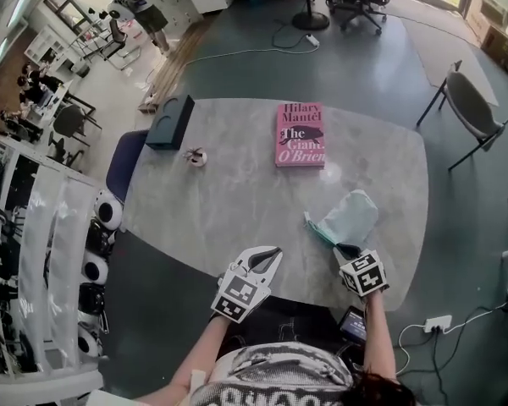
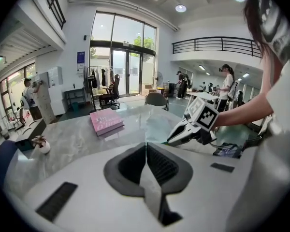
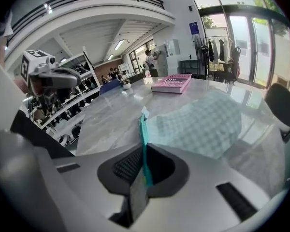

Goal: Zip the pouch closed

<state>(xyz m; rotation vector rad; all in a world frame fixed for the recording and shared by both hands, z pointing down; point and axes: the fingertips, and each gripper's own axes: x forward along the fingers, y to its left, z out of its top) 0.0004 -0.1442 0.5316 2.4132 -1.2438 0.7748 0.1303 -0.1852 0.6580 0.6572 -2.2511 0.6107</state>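
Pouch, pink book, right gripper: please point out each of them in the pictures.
pouch [image 1: 353,216], head view, middle of its pale cloth side.
pink book [image 1: 300,134], head view, centre of its cover.
right gripper [image 3: 144,151], right gripper view, between its fingertips, shut on the pouch's teal edge.

The pouch [image 1: 352,216] is pale mint green, finely checked, with a teal zip edge [image 3: 143,129]. It lies flat near the table's [image 1: 237,210] front right edge, zip end clamped in the right gripper [image 1: 345,250].

Mint-checked fabric pouch [image 1: 349,218] has a teal zip edge [image 3: 143,134]; paperback book [image 1: 300,134] is pink, stone worktop [image 1: 237,201] grey-marbled
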